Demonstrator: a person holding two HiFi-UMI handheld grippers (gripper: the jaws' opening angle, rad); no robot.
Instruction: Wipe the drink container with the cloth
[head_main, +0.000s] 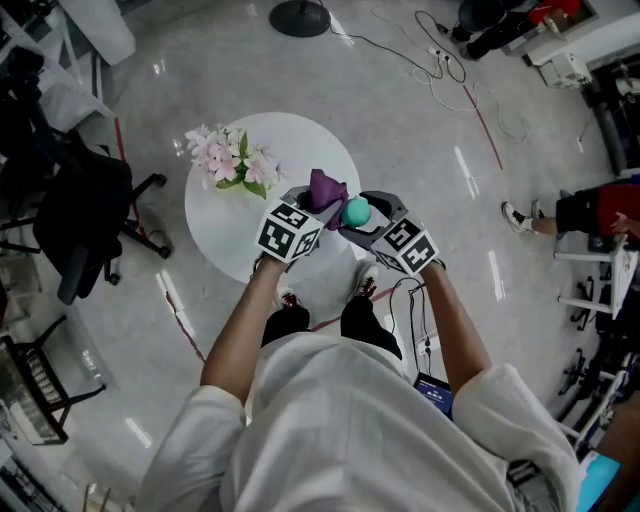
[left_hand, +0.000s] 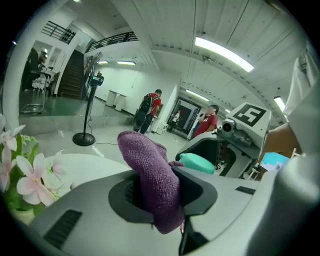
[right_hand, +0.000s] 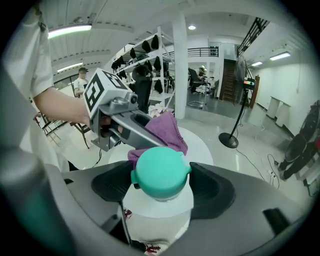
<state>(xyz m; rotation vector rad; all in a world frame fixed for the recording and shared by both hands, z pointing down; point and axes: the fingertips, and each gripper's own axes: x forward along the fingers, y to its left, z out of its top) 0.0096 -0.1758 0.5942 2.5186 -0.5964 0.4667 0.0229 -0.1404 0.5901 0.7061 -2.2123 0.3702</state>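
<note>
Above the round white table (head_main: 225, 235) I hold both grippers close together. My left gripper (head_main: 305, 207) is shut on a purple cloth (head_main: 326, 190), which sticks up from between its jaws (left_hand: 149, 172). My right gripper (head_main: 366, 218) is shut on the drink container (head_main: 356, 212), a white bottle with a teal lid (right_hand: 161, 172) that stands upright between the wide-set jaws. In the right gripper view the cloth (right_hand: 166, 131) hangs just behind the lid, touching or nearly touching it. The teal lid (left_hand: 197, 162) shows to the right of the cloth in the left gripper view.
A bunch of pink flowers (head_main: 232, 160) stands at the table's far left edge. A black office chair (head_main: 85, 220) is left of the table. A seated person's legs (head_main: 560, 212) are at the right. Cables (head_main: 440, 60) and a stand base (head_main: 300, 17) lie on the floor beyond.
</note>
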